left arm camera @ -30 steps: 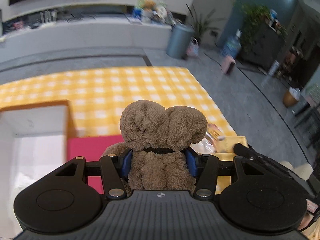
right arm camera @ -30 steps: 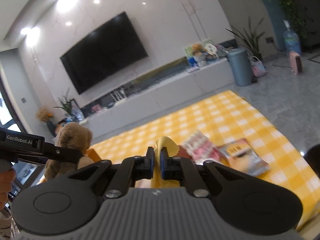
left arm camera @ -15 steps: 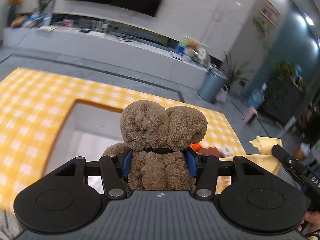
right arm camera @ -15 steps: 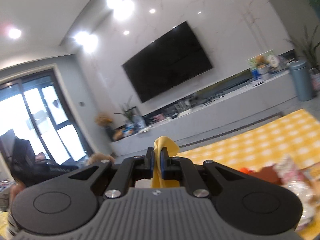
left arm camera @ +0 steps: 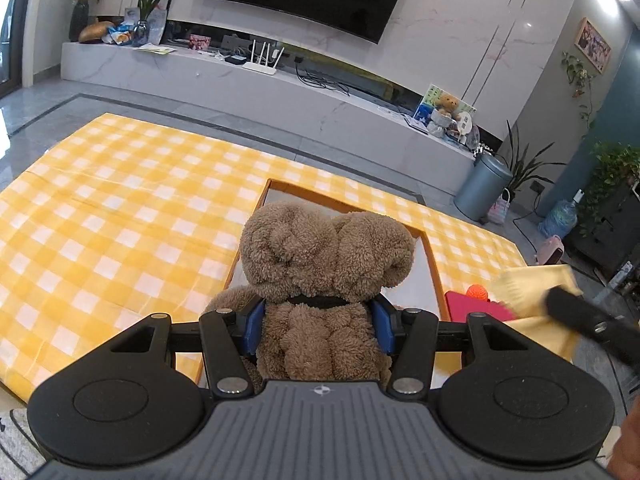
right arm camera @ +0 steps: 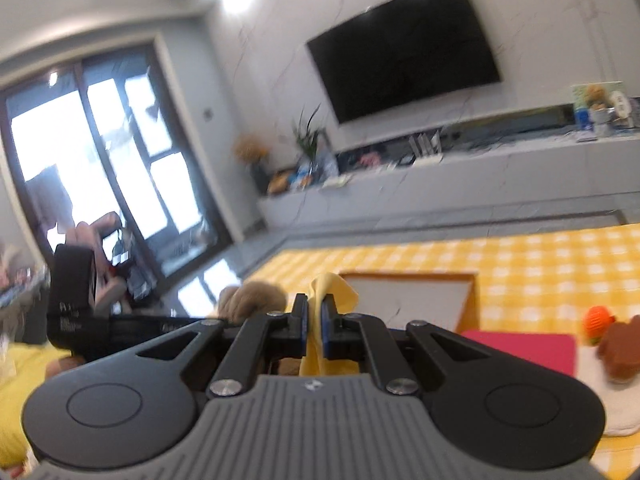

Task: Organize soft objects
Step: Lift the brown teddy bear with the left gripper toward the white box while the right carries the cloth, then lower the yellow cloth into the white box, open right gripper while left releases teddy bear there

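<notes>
We hold the brown teddy bear (left arm camera: pixel 324 280) squeezed at its middle in the left gripper (left arm camera: pixel 318 322) and the yellow cloth (right arm camera: pixel 330 294) pinched in the right gripper's (right arm camera: pixel 314 324) narrow jaws, both raised over the orange-rimmed box (left arm camera: pixel 434 276), probably for dropping in.

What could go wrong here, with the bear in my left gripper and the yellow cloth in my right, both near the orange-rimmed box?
1. The left gripper pinches the teddy bear low on its body, so the heavy head could tip it out of line with the box.
2. The right gripper holds the yellow cloth by a thin fold that might slip.
3. The grippers are close together and could collide over the box.
</notes>
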`<move>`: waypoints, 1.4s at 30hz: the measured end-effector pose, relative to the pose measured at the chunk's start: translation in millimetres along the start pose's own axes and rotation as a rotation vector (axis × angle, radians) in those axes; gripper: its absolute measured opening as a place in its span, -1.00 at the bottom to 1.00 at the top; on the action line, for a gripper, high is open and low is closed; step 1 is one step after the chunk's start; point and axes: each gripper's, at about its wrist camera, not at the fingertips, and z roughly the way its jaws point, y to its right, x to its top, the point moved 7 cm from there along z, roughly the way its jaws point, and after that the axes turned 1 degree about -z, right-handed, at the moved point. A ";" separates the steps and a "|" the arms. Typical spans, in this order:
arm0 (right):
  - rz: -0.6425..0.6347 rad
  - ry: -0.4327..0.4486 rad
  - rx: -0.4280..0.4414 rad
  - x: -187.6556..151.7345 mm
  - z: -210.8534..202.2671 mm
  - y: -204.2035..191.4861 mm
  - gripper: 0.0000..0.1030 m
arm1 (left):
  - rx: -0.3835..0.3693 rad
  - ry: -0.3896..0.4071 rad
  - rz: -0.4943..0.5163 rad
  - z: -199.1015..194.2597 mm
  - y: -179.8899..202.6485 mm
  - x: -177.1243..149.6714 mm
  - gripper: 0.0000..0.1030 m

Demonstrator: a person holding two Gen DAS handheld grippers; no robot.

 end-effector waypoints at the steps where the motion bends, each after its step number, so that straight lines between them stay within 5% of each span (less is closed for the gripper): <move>1: -0.016 -0.023 -0.004 -3.4 8.1 -4.1 -0.91 | 0.001 0.000 0.001 -0.4 -2.6 -1.1 0.18; 21: -0.316 -0.501 -0.238 -102.9 93.8 8.4 -0.91 | -0.031 -0.010 -0.017 -7.8 -46.0 -12.6 0.18; 30: -0.326 -0.565 -0.266 -117.4 112.6 14.8 -0.89 | -0.074 -0.018 -0.061 -8.7 -56.2 -10.8 0.19; 31: -0.324 -0.559 -0.261 -115.3 112.9 15.0 -0.77 | -0.073 -0.019 -0.059 -8.8 -56.3 -10.8 0.19; 33: -0.324 -0.529 -0.258 -109.4 109.0 10.0 -0.24 | -0.064 -0.019 -0.045 -8.2 -56.5 -10.8 0.19; 34: -0.328 -0.510 -0.265 -104.2 107.8 1.8 0.23 | -0.057 -0.017 -0.029 -8.1 -55.5 -11.1 0.19; 35: -0.332 -0.487 -0.271 -99.2 104.4 0.7 0.36 | -0.050 -0.017 -0.004 -7.9 -52.0 -12.2 0.19; 42: -0.309 -0.347 -0.284 -74.4 81.2 3.4 0.70 | 0.017 -0.036 0.099 5.4 -34.9 -18.5 0.19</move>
